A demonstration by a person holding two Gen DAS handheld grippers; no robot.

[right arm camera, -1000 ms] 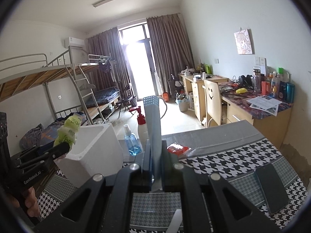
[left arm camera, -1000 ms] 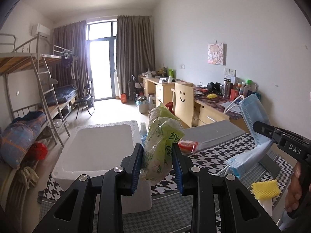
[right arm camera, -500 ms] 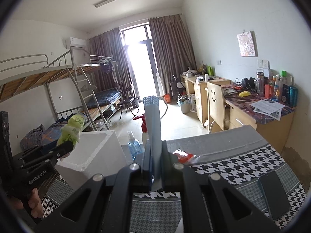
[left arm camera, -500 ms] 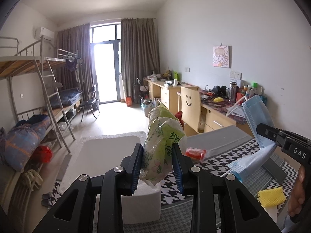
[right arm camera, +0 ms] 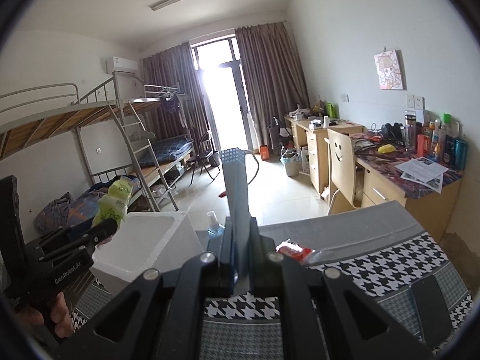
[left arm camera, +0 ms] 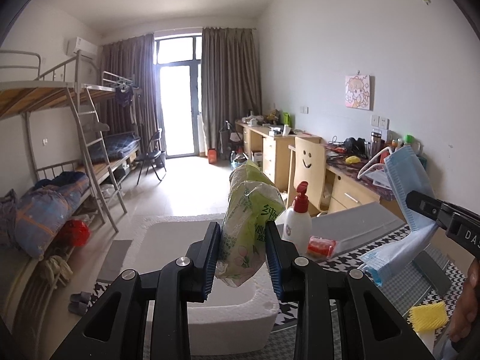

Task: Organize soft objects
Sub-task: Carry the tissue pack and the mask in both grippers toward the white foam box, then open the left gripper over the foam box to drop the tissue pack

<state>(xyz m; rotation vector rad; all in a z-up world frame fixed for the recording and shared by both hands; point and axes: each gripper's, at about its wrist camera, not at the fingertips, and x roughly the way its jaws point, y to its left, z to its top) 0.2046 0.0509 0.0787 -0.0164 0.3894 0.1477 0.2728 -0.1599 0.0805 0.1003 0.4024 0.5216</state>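
My left gripper (left arm camera: pixel 242 258) is shut on a green tissue pack (left arm camera: pixel 249 219) and holds it over the white foam box (left arm camera: pixel 228 315). The pack also shows in the right wrist view (right arm camera: pixel 115 199), above the box (right arm camera: pixel 150 249). My right gripper (right arm camera: pixel 240 258) is shut on a blue face mask (right arm camera: pixel 237 198) that stands upright between the fingers. In the left wrist view the mask (left arm camera: pixel 405 210) hangs from the right gripper (left arm camera: pixel 420 207) above the checked tablecloth (left arm camera: pixel 345 261).
A white pump bottle (left arm camera: pixel 297 222), a red packet (left arm camera: pixel 322 246), a yellow sponge (left arm camera: pixel 429 318) and a dark phone (right arm camera: pixel 429 306) lie on the table. A blue-liquid bottle (right arm camera: pixel 214 225) stands by the box. Desks and a chair (right arm camera: pixel 339 165) line the right wall.
Both grippers have risen and shifted. The left one has moved over the foam box with the tissue pack. The pump bottle has come into the left view.
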